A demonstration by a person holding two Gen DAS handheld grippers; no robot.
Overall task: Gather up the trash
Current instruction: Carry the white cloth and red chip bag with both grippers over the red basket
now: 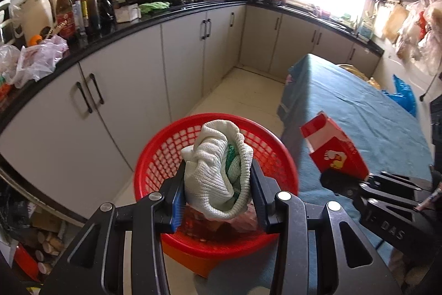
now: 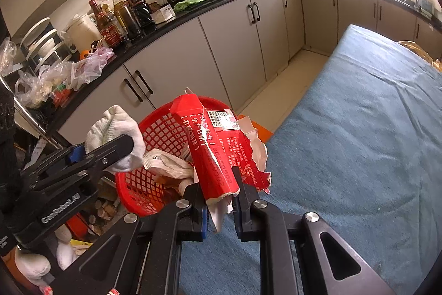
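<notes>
The crumpled white cloth [image 1: 218, 170] is clamped between the pads of the left tool [image 1: 218, 184] and hangs right over the open mouth of the red basket [image 1: 154, 156], which already holds a pale wrapper [image 2: 165, 163] and other scraps. Beside it, the torn red carton [image 2: 218, 151] is pinched tight in the right tool [image 2: 221, 195], its upper end leaning over the basket's near rim while its ragged flap trails toward the blue-covered surface [image 2: 359, 143]. The step in hand looks like the drop: it would go best with each piece brought fully inside the rim before its tool lets go, the cloth first since it is already centred, the carton tipped further in so that its long body does not catch the edge and topple onto the floor [image 2: 290, 79]. The two tools sit close together, so staggered releases would keep them from knocking. The basket stands just off the surface's corner, with the grey cabinets [image 1: 179, 46] beyond a strip of open floor; there is room to pull back toward the surface, less toward the cluttered shelf [image 2: 91, 212] low on the left.
</notes>
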